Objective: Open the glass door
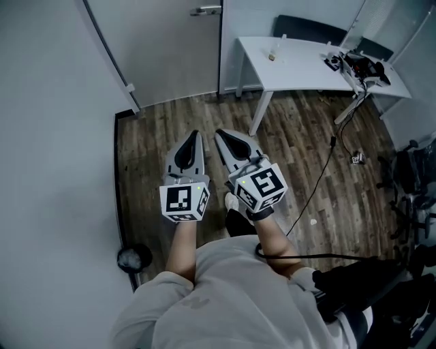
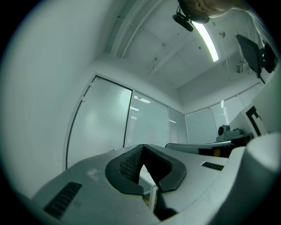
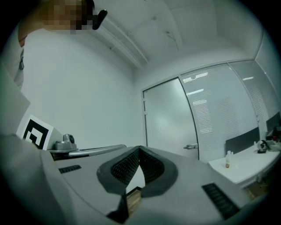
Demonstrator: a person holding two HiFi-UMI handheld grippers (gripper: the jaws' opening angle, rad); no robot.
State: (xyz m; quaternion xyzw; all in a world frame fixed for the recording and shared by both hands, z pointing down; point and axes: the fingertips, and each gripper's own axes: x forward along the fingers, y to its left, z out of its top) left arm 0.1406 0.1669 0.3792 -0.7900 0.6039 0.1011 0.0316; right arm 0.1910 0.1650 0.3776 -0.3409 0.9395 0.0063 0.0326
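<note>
The frosted glass door [image 1: 163,48] stands closed at the far end of the room, its metal handle [image 1: 206,10] at its right edge. The right gripper view shows the same door [image 3: 169,118] and handle [image 3: 191,146] ahead. My left gripper [image 1: 196,133] and right gripper [image 1: 219,133] are held side by side over the wooden floor, both shut with nothing between the jaws, well short of the door. In the left gripper view the gripper [image 2: 141,147] points toward the glass door [image 2: 101,127].
A white desk [image 1: 306,65] with a small bottle [image 1: 275,51] and cables stands right of the door. A black cable [image 1: 320,177] trails across the floor. A white wall [image 1: 54,136] runs along the left; a round black object [image 1: 134,258] lies at its foot.
</note>
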